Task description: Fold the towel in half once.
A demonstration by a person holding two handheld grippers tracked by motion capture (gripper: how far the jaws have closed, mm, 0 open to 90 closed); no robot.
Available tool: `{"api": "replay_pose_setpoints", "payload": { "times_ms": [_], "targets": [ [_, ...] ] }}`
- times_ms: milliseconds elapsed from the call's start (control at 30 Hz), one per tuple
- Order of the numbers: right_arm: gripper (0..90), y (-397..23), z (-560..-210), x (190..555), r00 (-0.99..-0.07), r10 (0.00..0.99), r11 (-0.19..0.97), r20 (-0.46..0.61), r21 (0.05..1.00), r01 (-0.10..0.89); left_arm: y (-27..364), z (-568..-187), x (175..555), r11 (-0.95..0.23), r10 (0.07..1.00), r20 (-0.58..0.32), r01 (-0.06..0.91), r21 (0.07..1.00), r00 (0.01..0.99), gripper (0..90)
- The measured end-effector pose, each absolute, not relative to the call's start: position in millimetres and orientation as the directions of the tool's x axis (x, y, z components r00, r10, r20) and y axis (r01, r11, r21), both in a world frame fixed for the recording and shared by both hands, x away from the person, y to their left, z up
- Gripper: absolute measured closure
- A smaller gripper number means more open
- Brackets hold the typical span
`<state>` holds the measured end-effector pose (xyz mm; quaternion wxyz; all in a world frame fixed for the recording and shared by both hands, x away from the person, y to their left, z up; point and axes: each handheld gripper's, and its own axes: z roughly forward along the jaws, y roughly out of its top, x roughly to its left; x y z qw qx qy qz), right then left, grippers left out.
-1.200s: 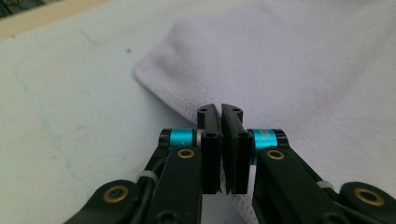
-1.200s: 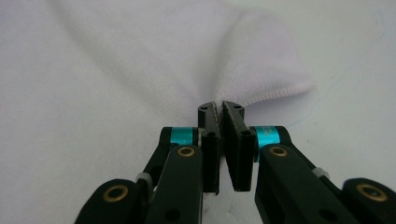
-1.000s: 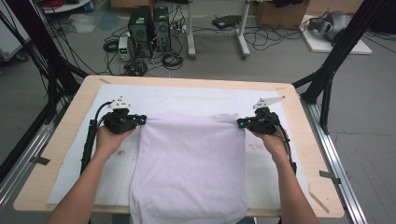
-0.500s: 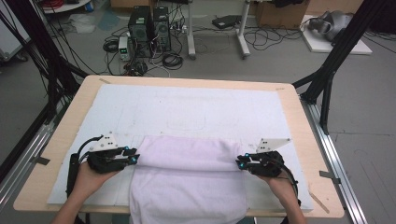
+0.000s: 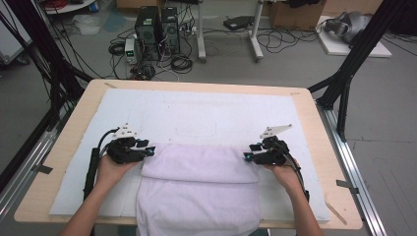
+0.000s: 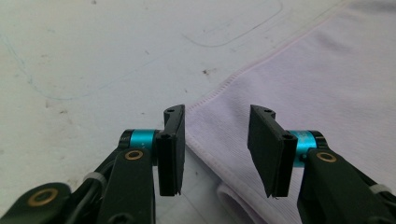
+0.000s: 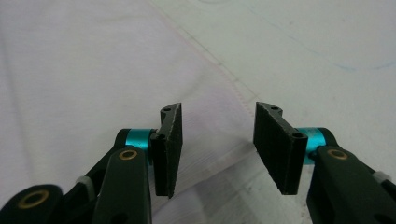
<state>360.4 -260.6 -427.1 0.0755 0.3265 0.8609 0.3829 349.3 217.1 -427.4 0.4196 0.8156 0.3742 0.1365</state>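
Note:
A pale lilac towel (image 5: pixel 199 196) lies on the white mat (image 5: pixel 196 113), its far part folded back over itself into a band (image 5: pixel 201 162); its near end hangs over the table's front edge. My left gripper (image 5: pixel 150 150) sits at the band's left end and my right gripper (image 5: pixel 247 157) at its right end. The left gripper (image 6: pixel 218 112) has just been opening; the towel's hemmed corner (image 6: pixel 327 84) lies under the gap, untouched by the pads. The right gripper (image 7: pixel 218 109) has also just been opening, with the towel's edge (image 7: pixel 84 70) lying flat below it.
The wooden table (image 5: pixel 319 128) carries the mat, which has faint pen outlines on its far half. Black frame legs (image 5: pixel 354 64) stand at the table's far corners. Computers and cables (image 5: pixel 157 29) sit on the floor beyond.
Both hands drew the towel's far edge toward the person and lower, folding it over. Both grippers, shut on the edge before, now stand open with the cloth released.

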Motion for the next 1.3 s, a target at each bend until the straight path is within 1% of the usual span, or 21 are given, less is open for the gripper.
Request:
{"api": "replay_pose_setpoints", "payload": {
  "times_ms": [67, 133, 167, 200, 233, 267, 300, 333, 400, 567, 700, 767, 833, 900, 967, 1033, 1067, 1167, 1200, 1233, 1300],
  "targets": [
    [53.3, -261, -434, 368, -0.765, 0.627, 0.491, 0.147, 0.688, 0.535, 214, -435, 358, -0.380, 0.742, -0.091, 0.529, 0.759, 0.664, 55.5],
    [58.6, -260, -439, 371, -0.759, 0.631, 0.482, 0.160, 0.686, 0.545, 211, -442, 362, -0.395, 0.749, -0.087, 0.549, 0.737, 0.657, 51.8],
    [63.0, -259, -439, 371, -0.760, 0.633, 0.490, 0.147, 0.683, 0.541, 209, -444, 362, -0.403, 0.751, -0.074, 0.545, 0.736, 0.656, 52.8],
    [67.4, -258, -439, 371, -0.764, 0.631, 0.501, 0.135, 0.681, 0.535, 208, -443, 360, -0.419, 0.756, -0.040, 0.529, 0.738, 0.654, 55.5],
    [72.2, -256, -439, 370, -0.770, 0.627, 0.514, 0.121, 0.679, 0.525, 208, -442, 360, -0.424, 0.741, -0.045, 0.520, 0.741, 0.669, 63.6],
    [78.9, -255, -439, 369, -0.775, 0.622, 0.522, 0.113, 0.677, 0.519, 207, -442, 360, -0.425, 0.734, -0.055, 0.522, 0.739, 0.677, 76.8],
    [83.2, -254, -438, 369, -0.785, 0.607, 0.531, 0.126, 0.671, 0.518, 205, -442, 359, -0.429, 0.734, -0.052, 0.521, 0.738, 0.677, 78.6],
    [85.4, -253, -438, 368, -0.791, 0.599, 0.536, 0.125, 0.671, 0.512, 205, -441, 359, -0.437, 0.728, -0.051, 0.521, 0.733, 0.683, 84.2],
    [89.3, -253, -436, 367, -0.798, 0.590, 0.542, 0.120, 0.674, 0.502, 205, -439, 358, -0.445, 0.727, -0.043, 0.517, 0.731, 0.686, 85.3],
    [89.5, -259, -424, 361, -0.807, 0.577, 0.509, 0.125, 0.718, 0.475, 211, -430, 354, -0.399, 0.735, -0.050, 0.491, 0.774, 0.676, 85.6],
    [89.3, -262, -419, 359, -0.802, 0.585, 0.501, 0.118, 0.726, 0.472, 217, -425, 352, -0.370, 0.740, -0.071, 0.493, 0.787, 0.669, 85.6],
    [79.1, -261, -421, 360, -0.792, 0.601, 0.506, 0.112, 0.714, 0.484, 217, -427, 354, -0.379, 0.739, -0.075, 0.505, 0.776, 0.669, 84.0],
    [71.0, -258, -424, 363, -0.784, 0.610, 0.505, 0.114, 0.707, 0.495, 215, -430, 355, -0.383, 0.745, -0.075, 0.518, 0.765, 0.662, 72.5],
    [63.7, -255, -427, 365, -0.780, 0.618, 0.516, 0.097, 0.698, 0.496, 212, -434, 358, -0.400, 0.747, -0.068, 0.528, 0.749, 0.662, 65.0],
    [61.4, -252, -431, 367, -0.769, 0.635, 0.525, 0.076, 0.687, 0.502, 210, -438, 359, -0.418, 0.745, -0.059, 0.534, 0.735, 0.665, 63.6],
    [62.7, -248, -436, 369, -0.765, 0.641, 0.549, 0.063, 0.659, 0.514, 208, -440, 360, -0.433, 0.742, -0.050, 0.536, 0.724, 0.668, 65.3],
    [65.3, -246, -436, 368, -0.767, 0.640, 0.555, 0.051, 0.659, 0.508, 208, -441, 360, -0.437, 0.740, -0.043, 0.528, 0.728, 0.671, 67.4],
    [74.7, -243, -435, 368, -0.772, 0.635, 0.571, 0.033, 0.652, 0.498, 206, -441, 359, -0.443, 0.724, -0.049, 0.519, 0.731, 0.688, 81.3],
    [79.9, -242, -436, 367, -0.776, 0.630, 0.575, 0.033, 0.652, 0.495, 205, -441, 359, -0.432, 0.734, -0.058, 0.532, 0.728, 0.677, 84.3],
    [84.6, -242, -436, 367, -0.786, 0.617, 0.576, 0.049, 0.651, 0.493, 205, -441, 359, -0.431, 0.737, -0.061, 0.537, 0.725, 0.674, 85.0],
    [86.1, -241, -436, 366, -0.786, 0.616, 0.576, 0.053, 0.651, 0.495, 205, -441, 359, -0.428, 0.738, -0.062, 0.537, 0.727, 0.672, 85.5]
  ]
}}
